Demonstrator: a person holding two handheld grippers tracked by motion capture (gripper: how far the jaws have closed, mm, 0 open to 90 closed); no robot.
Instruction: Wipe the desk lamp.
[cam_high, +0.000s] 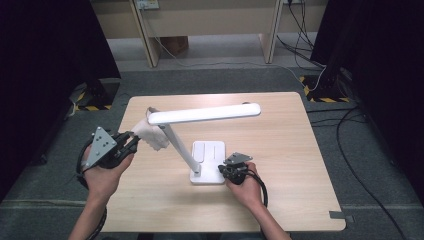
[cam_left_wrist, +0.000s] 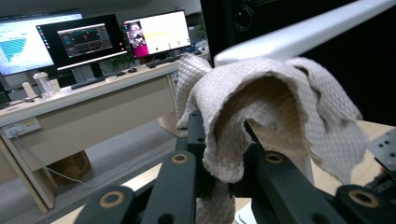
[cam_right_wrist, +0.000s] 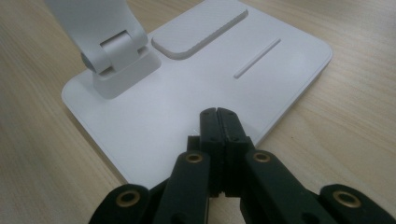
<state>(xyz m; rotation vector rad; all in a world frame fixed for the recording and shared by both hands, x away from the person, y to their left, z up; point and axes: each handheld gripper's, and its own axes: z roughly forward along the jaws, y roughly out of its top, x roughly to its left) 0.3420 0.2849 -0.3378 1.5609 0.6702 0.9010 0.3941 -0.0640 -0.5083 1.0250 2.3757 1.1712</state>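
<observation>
Left fingers (cam_left_wrist: 219, 140) clamped tight on a white cloth (cam_left_wrist: 275, 107), bunched and draped over the tips, pressed against the left end of the lamp head (cam_high: 205, 114), above the surface's (cam_high: 280, 200) left half. Right fingers (cam_right_wrist: 218, 122) fully together, nothing between, tips resting on the near right corner of the white lamp base (cam_right_wrist: 187, 93), near mid-surface.

One white desk lamp (cam_high: 202, 135) with a flat rectangular base and a long bar head. One off-white waffle-weave cloth (cam_high: 152, 135). One light wooden table (cam_high: 280, 190). Two black two-jaw grippers: one left gripper (cam_high: 131, 140), one right gripper (cam_high: 223, 169). Three lit computer monitors (cam_left_wrist: 86, 39) on one beige desk (cam_left_wrist: 88, 109).
</observation>
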